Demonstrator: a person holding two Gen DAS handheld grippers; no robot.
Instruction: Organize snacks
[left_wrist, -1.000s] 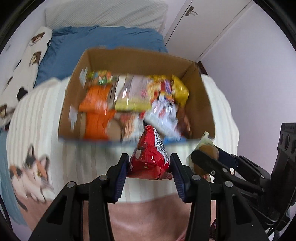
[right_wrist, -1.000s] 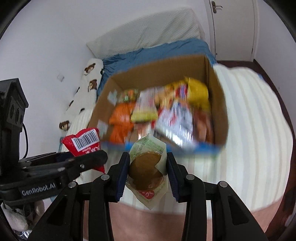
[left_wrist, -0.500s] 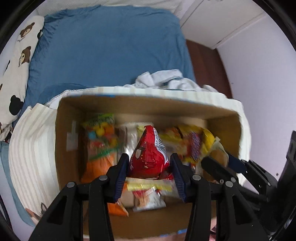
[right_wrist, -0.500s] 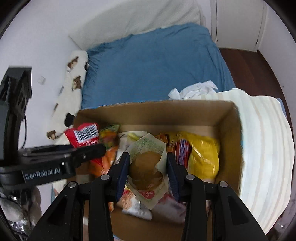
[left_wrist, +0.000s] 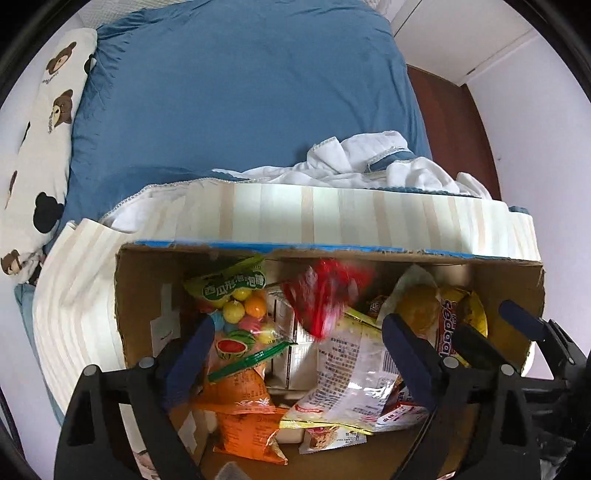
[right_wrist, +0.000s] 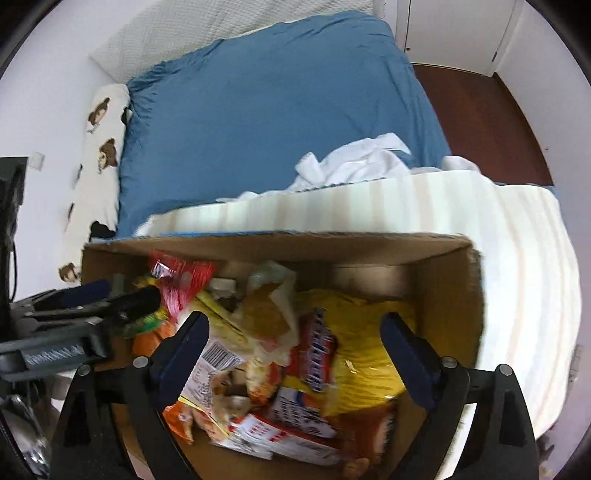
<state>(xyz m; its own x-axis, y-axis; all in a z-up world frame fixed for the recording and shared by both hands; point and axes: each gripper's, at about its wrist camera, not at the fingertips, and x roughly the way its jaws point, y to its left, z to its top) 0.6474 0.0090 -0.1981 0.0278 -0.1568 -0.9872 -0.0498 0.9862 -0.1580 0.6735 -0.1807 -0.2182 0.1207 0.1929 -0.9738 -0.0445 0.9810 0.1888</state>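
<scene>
Left gripper (left_wrist: 295, 347): jaws spread wide, nothing between the pads. Just ahead of it a red packet (left_wrist: 325, 295), blurred, sits over the other snacks inside the cardboard box (left_wrist: 136, 295), not touching either finger. Right gripper (right_wrist: 295, 343): also wide open, holding nothing; the clear-wrapped brown pastry (right_wrist: 267, 314) is beyond its tips, blurred, on top of the pile w/ no contact to the fingers. Both tools are above the box, approx side by side; each shows in the other's view.

Inside the box: gumball bag w/ green header (left_wrist: 236, 295) at left, orange packs (left_wrist: 243, 413) below it, a white printed wrapper (left_wrist: 351, 376) mid, yellow bag (right_wrist: 369, 354) on the right.

Box rests on a cream striped blanket (left_wrist: 332, 214). Beyond: blue sheet (left_wrist: 240, 92), crumpled white cloth (left_wrist: 369, 162), bear-print pillow (left_wrist: 40, 140) at far left.
</scene>
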